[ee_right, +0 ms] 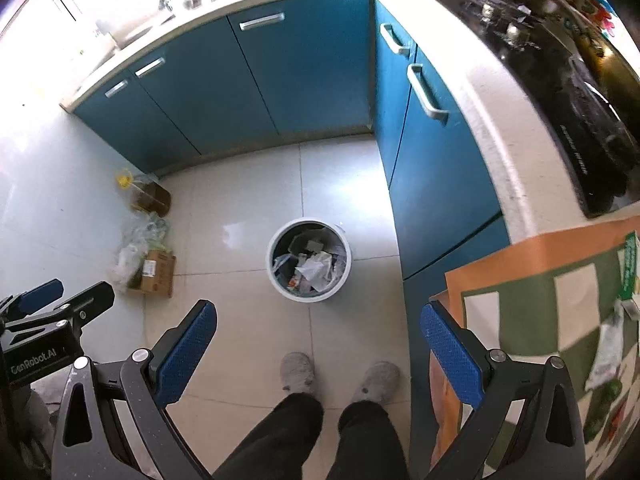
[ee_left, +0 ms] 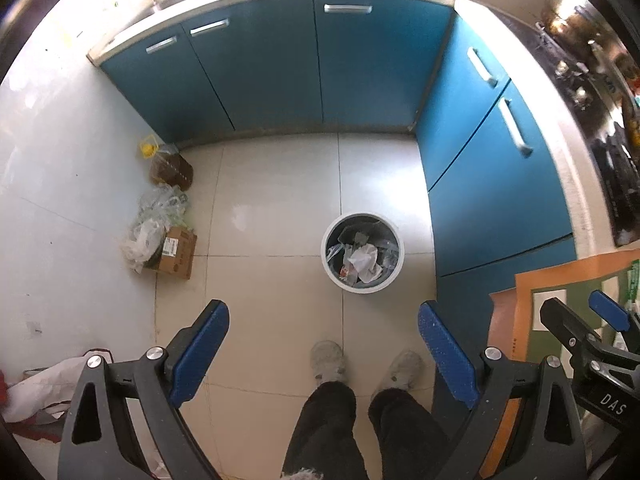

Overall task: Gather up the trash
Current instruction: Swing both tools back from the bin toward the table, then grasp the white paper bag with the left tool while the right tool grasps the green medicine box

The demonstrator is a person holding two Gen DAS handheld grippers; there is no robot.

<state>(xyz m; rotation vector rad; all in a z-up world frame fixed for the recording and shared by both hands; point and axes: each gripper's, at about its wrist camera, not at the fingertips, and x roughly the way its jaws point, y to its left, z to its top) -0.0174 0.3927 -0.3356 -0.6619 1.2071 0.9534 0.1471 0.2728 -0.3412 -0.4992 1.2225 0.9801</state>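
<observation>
A round white trash bin [ee_left: 362,253] stands on the tiled floor, holding crumpled paper and plastic wrappers; it also shows in the right wrist view [ee_right: 309,260]. My left gripper [ee_left: 323,344] is open and empty, held high above the floor, nearer me than the bin. My right gripper [ee_right: 318,344] is open and empty at about the same height. Each gripper shows at the edge of the other's view. A checked green and white cloth [ee_right: 540,312] on the right counter carries a plastic wrapper [ee_right: 608,352] and a green packet [ee_right: 630,264].
Blue cabinets [ee_left: 280,64] line the far and right sides. A pile by the left wall has an oil bottle [ee_left: 170,164], plastic bags [ee_left: 156,220] and a cardboard box [ee_left: 178,252]. A black stove [ee_right: 580,92] sits on the right counter. The person's feet [ee_left: 360,364] are below.
</observation>
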